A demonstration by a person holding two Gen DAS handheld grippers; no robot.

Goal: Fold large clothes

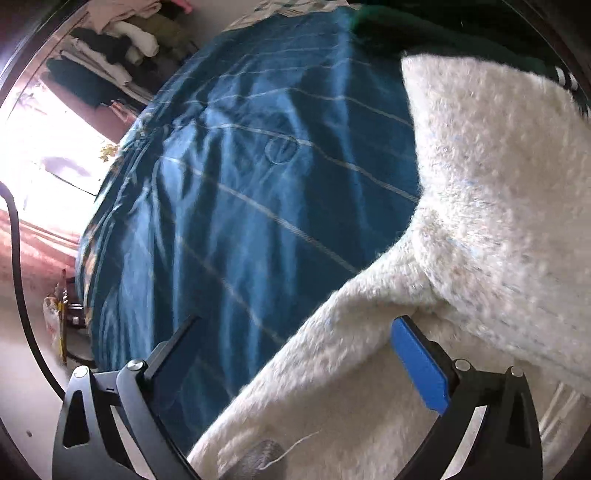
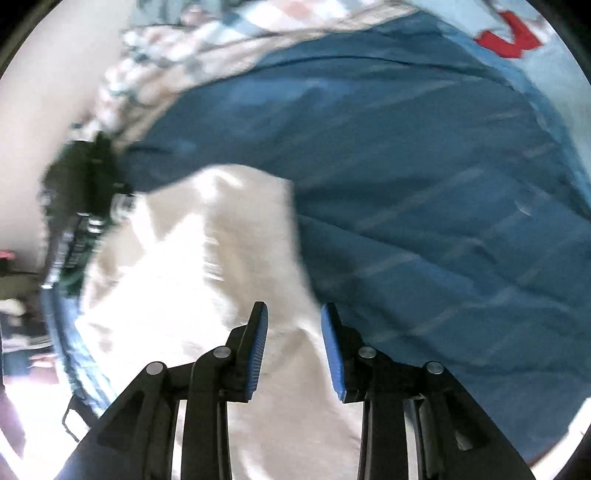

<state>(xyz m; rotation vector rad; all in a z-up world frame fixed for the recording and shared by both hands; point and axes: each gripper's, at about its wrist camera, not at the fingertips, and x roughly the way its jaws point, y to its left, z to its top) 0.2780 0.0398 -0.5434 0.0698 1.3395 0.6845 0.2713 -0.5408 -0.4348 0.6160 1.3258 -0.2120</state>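
Both tongs are seen above a bed spread with a blue striped cover (image 1: 258,177), which serves as the landmark for what follows. Left gripper (image 1: 295,325) is spread to its widest: one finger stands over the bare blue cover, the other, with its blue pad (image 1: 417,362), stands over the white fleece garment (image 1: 480,221). Nothing is pinched between them; the fleece lies under and between the fingers, and whether the right-hand pad brushes it cannot be told. Right gripper (image 2: 293,314) is parted by a narrow gap, and its blue pads (image 2: 258,350) are not pressed on anything; the garment (image 2: 207,266) is seen beyond the gap, not clamped in it.

The white fleece garment is laid on the blue cover, at the cover's near edge. In the left wrist view a broad fold of it is raised at the right and a long strip runs down toward the gripper; a loose thread and a grey patch are seen at its lower end. In the right wrist view it is shown as a pale, brightly lit heap on the left part of the cover, much blurred.

A dark green piece of clothing (image 1: 443,29) with white stripes is lying at the far side of the cover, just beyond the fleece. A checked cloth (image 2: 177,48) is spread past the cover's far edge. Heaped clothes (image 1: 118,48) are piled well apart from the cover, by the bright window. A red shape (image 2: 509,37) is seen on pale blue fabric beyond the cover's far right corner.
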